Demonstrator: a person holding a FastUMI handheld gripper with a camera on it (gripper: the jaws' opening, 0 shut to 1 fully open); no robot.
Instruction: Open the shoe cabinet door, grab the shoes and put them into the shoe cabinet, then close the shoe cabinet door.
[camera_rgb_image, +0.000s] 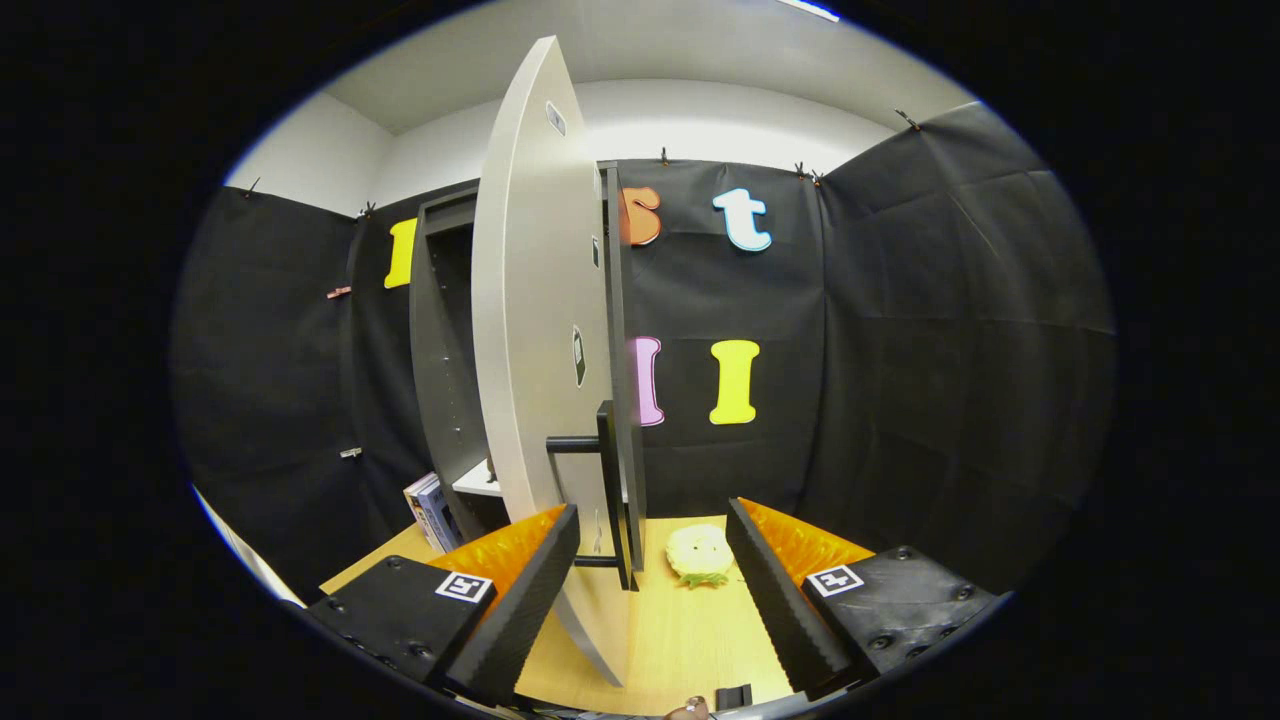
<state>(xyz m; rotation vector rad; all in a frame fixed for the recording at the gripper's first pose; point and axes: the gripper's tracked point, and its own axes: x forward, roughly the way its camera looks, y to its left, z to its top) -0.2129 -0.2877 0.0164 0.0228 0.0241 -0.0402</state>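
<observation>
Black cloth walls close off the booth, with a pale wooden floor (690, 640) underneath and a white wall and ceiling showing above. From the gripper view, the shoe cabinet (445, 340) stands far left, dark inside, with a pale shelf low down and a couple of books or boxes (428, 510) leaning just left of its base. Its door (535, 330) is swung well open toward the camera, nearly edge-on, and the dark bar handle (610, 490) sits on its right side, just ahead of the gripper (650, 570) and nearer the left finger. The fingers are spread wide and pinching nothing — the door's lower edge hangs in the gap between them. Beyond the fingers, on the floor right of the door, lies a yellowish fuzzy thing (700, 553), which I'd guess is the shoe, slipper-like, though it's too small to be sure. If so, it should be light and soft, squashy under pressure, so I'd grab it across a firmer rim or the sole edge rather than the fluff. The door looks stiff and rigid — the handle is the obvious hold for closing.
</observation>
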